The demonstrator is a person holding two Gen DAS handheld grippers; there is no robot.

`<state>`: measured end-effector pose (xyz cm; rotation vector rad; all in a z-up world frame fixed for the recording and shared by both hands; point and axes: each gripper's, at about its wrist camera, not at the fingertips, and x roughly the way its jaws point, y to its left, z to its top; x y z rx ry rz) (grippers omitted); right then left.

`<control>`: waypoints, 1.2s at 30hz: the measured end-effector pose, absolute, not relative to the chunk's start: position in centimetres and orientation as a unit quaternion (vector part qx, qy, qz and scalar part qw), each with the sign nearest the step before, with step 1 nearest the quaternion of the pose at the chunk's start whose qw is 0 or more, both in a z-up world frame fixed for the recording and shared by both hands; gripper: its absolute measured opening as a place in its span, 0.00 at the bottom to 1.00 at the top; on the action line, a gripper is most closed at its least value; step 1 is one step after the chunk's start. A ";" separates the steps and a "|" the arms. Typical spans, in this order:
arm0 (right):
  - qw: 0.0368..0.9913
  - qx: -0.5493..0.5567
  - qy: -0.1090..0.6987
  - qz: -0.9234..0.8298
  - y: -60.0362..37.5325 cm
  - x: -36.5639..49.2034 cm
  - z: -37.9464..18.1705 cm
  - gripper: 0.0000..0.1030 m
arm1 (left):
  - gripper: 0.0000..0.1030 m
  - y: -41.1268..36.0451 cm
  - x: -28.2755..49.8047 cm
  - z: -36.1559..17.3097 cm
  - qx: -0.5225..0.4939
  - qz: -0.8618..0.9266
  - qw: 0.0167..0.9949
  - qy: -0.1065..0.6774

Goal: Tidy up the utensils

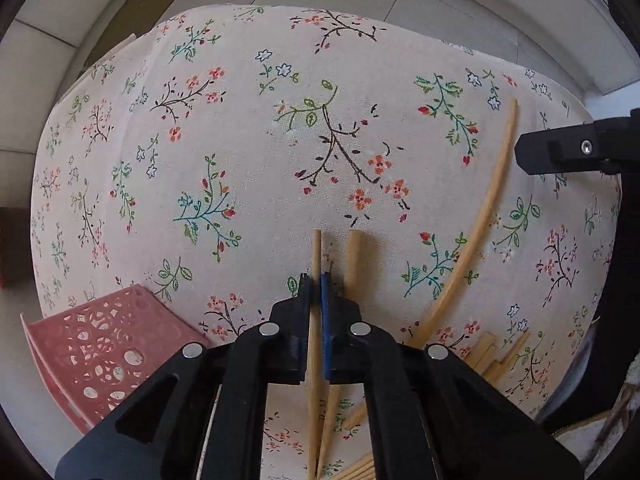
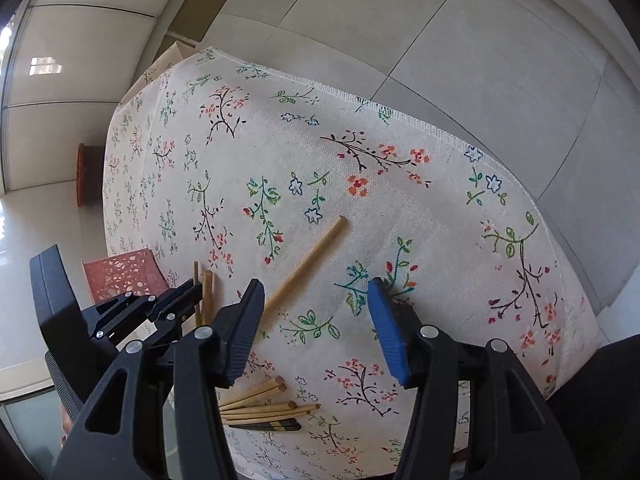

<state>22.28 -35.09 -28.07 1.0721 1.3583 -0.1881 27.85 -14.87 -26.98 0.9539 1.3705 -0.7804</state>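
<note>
My left gripper [image 1: 317,284] is shut on a thin wooden chopstick [image 1: 315,252] that pokes out past the fingertips; a second wooden chopstick [image 1: 353,256] lies on the cloth just right of it. A long loose chopstick [image 1: 486,216] lies to the right. My right gripper [image 2: 316,286] is open and empty above the cloth, with that loose chopstick [image 2: 308,266] between its fingers and beyond. A bundle of chopsticks [image 2: 260,404] lies under its left finger. The left gripper [image 2: 188,296] shows at the left of the right wrist view.
A pink perforated basket [image 1: 104,348] stands at the table's near left, also in the right wrist view [image 2: 124,274]. The floral tablecloth [image 1: 240,140] covers the table. More chopstick ends [image 1: 496,356] lie right of the left gripper. The right gripper's finger [image 1: 568,152] enters from the right.
</note>
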 end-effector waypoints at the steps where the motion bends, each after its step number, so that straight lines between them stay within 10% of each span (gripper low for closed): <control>1: 0.639 0.479 0.597 -0.083 -35.0 22.5 -28.3 0.50 | 0.02 -14.7 28.0 -26.9 0.400 -0.336 0.610 0.596; 8: 0.639 0.475 0.593 -0.120 -34.9 23.7 -28.6 0.10 | 0.05 -10.9 24.9 -24.0 0.349 -0.308 0.700 0.541; 15: 0.677 0.469 0.557 -0.105 -34.1 23.0 -28.1 0.00 | 0.05 -2.5 19.9 -14.7 0.260 -0.253 0.811 0.459; 25: 0.743 0.399 0.535 -0.059 -31.3 18.5 -22.0 0.01 | 0.05 6.2 14.5 -8.4 0.134 -0.195 0.887 0.397; 28: 0.676 0.493 0.540 -0.087 -34.6 17.9 -24.1 0.20 | 0.05 6.9 13.5 -8.0 0.108 -0.199 0.894 0.388; 30: 0.656 0.519 0.539 -0.103 -36.3 17.9 -24.7 0.52 | 0.05 6.8 12.8 -7.8 0.093 -0.214 0.897 0.376; 36: 0.654 0.468 0.576 -0.148 -35.5 21.0 -25.1 0.48 | 0.04 6.9 11.9 -6.9 0.059 -0.241 0.909 0.335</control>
